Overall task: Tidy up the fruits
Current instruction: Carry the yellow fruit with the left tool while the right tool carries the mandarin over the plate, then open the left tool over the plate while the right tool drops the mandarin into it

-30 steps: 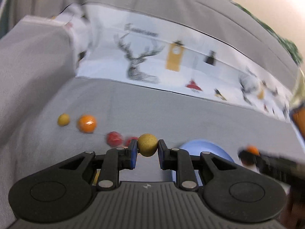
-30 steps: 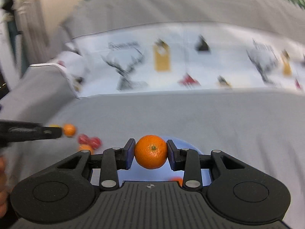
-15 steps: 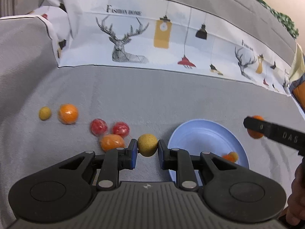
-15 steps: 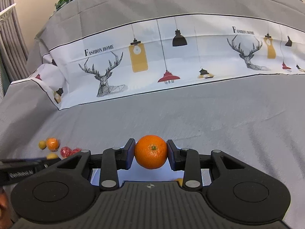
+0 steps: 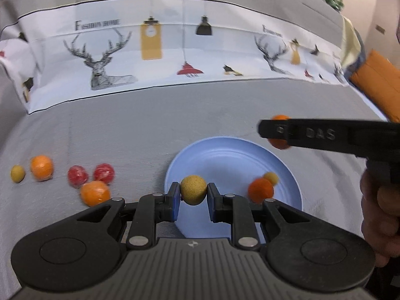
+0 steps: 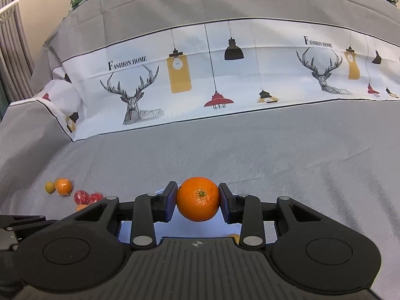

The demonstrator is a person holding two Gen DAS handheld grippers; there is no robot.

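My left gripper (image 5: 193,197) is clenched on a small yellow fruit (image 5: 193,190), which hangs over the near-left rim of the blue plate (image 5: 225,155). My right gripper (image 6: 197,200) grasps an orange (image 6: 197,199) firmly between its pads, and from my left camera it shows above the plate's far right edge. Both fruits are pinched only across their middles, so either one could roll out if I tilt a wrist sharply.

The plate sits on a soft grey bed cover (image 5: 125,130), not a firm desk, and that worries me most. It already holds a small orange fruit (image 5: 260,190) and a little yellow one (image 5: 271,177), touching near its right side. If I let go from too high, the yellow fruit may bounce off the shallow rim, or knock the two resting fruits over the edge. Pressing the rim by accident could tip the plate on the yielding cover.

My two grippers are close together over one plate, so they could collide if I lower both at once.

Five more fruits wait to the left: two red ones (image 5: 78,176), two wrapped oranges (image 5: 95,193) and a small yellow one (image 5: 17,173). They could roll if the cover dips.
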